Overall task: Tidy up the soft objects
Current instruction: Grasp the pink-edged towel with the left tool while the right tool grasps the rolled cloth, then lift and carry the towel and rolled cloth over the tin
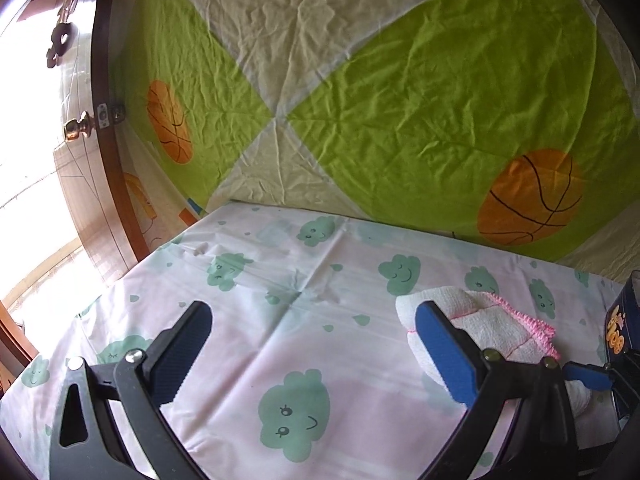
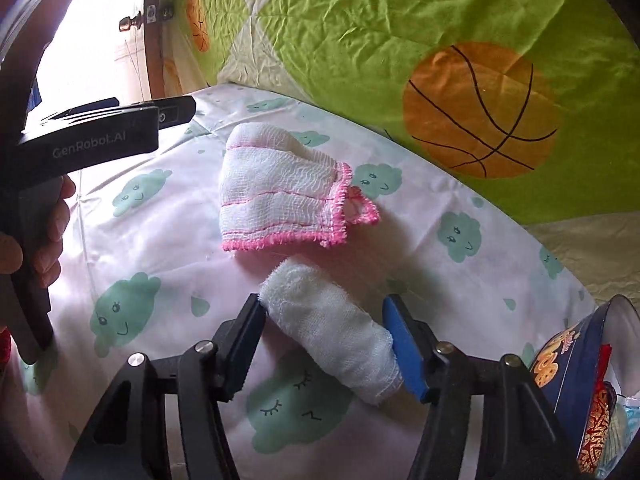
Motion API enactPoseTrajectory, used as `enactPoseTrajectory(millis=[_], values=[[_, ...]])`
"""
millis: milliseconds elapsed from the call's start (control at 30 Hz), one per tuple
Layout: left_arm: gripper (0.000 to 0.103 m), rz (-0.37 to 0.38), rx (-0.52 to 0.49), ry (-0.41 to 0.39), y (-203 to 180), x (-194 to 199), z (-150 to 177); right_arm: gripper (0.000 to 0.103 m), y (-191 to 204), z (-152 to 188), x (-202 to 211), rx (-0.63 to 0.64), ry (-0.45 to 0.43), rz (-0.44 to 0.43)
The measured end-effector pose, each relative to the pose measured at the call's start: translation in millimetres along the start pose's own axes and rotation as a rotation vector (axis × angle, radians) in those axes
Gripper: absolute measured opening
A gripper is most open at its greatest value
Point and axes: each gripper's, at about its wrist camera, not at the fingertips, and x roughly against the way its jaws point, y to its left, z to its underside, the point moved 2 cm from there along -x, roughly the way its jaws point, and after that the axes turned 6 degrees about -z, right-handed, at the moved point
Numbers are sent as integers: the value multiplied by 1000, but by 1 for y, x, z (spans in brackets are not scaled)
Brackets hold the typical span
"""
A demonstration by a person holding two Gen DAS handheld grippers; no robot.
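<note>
A folded white cloth with pink edging (image 2: 276, 192) lies flat on the cloud-print table cover (image 2: 160, 240). Just in front of it, a rolled white cloth (image 2: 328, 332) lies slanted between the fingers of my right gripper (image 2: 326, 330). Both blue pads touch the roll, so the gripper is shut on it. My left gripper (image 1: 314, 312) stands open over bare cover, nothing between its fingers. The pink-edged cloth (image 1: 492, 320) sits just behind its right finger. In the right wrist view a hand holds the left gripper (image 2: 176, 110) at the left, seen side-on.
A dark blue container with orange lettering (image 2: 568, 360) stands at the table's right edge, close beside my right gripper; it also shows as a blue container (image 1: 620, 332) in the left wrist view. A green sheet with basketballs (image 1: 440, 100) hangs behind. A wooden door with a knob (image 1: 78, 130) is at left.
</note>
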Motion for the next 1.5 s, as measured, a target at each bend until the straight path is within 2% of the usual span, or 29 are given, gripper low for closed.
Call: enactPoseTrajectory(millis=[33, 100, 167, 200, 267, 367, 467, 533, 633, 700, 800, 900, 933, 967, 1033, 1067, 1100, 1133, 1233, 1267, 1333, 1500], values=[[103, 6, -4, 2, 0, 0, 0, 53, -1, 0, 1, 4, 3, 15], [103, 15, -6, 7, -1, 0, 0, 50, -4, 3, 8, -15, -6, 20], [103, 31, -3, 15, -1, -1, 1, 46, -10, 4, 21, -98, -50, 10], [103, 44, 2, 22, -1, -2, 1, 42, -12, 6, 28, -142, -80, -2], [103, 82, 14, 38, -1, -3, 2, 42, -13, 14, 51, -224, -185, -20], [103, 162, 30, 53, -5, -2, 4, 42, -4, 28, 77, -274, -313, -11], [103, 267, 14, 63, -18, 2, 6, 42, 4, 33, 103, -268, -430, 61], [103, 286, -15, 73, -29, 4, 8, 42, 7, 34, 112, -257, -480, 109], [103, 298, -5, 92, -44, 3, 8, 42, 2, 35, 119, -289, -518, 135], [103, 317, 37, 152, -54, -6, 9, 42, -6, 38, 119, -320, -535, 153], [103, 316, 101, 284, -73, -30, 12, 42, -14, 39, 118, -342, -536, 153], [101, 299, 152, 321, -90, -44, 14, 42, -19, 39, 117, -365, -532, 143], [95, 279, 126, 346, -97, -48, 15, 42, -19, 39, 115, -368, -530, 141], [85, 252, 86, 341, -104, -47, 14, 42, -20, 39, 114, -372, -526, 139], [61, 290, 46, 336, -113, -44, 13, 42, -20, 43, 113, -378, -517, 134], [55, 313, 52, 337, -113, -44, 13, 42, -21, 42, 112, -381, -514, 131], [43, 327, 67, 340, -110, -46, 14, 42, -21, 42, 112, -384, -510, 131], [25, 335, 93, 340, -105, -46, 14, 42, -21, 42, 111, -387, -508, 131], [24, 417, 158, 339, -95, -47, 14, 42, -23, 42, 110, -398, -501, 141], [24, 420, 170, 318, -92, -44, 13, 42, -24, 43, 111, -401, -502, 147], [24, 406, 170, 235, -88, -28, 8, 42, -24, 44, 115, -405, -523, 166], [24, 307, 32, 6, -100, 21, -2, 42, -17, 46, 127, -364, -594, 239]])
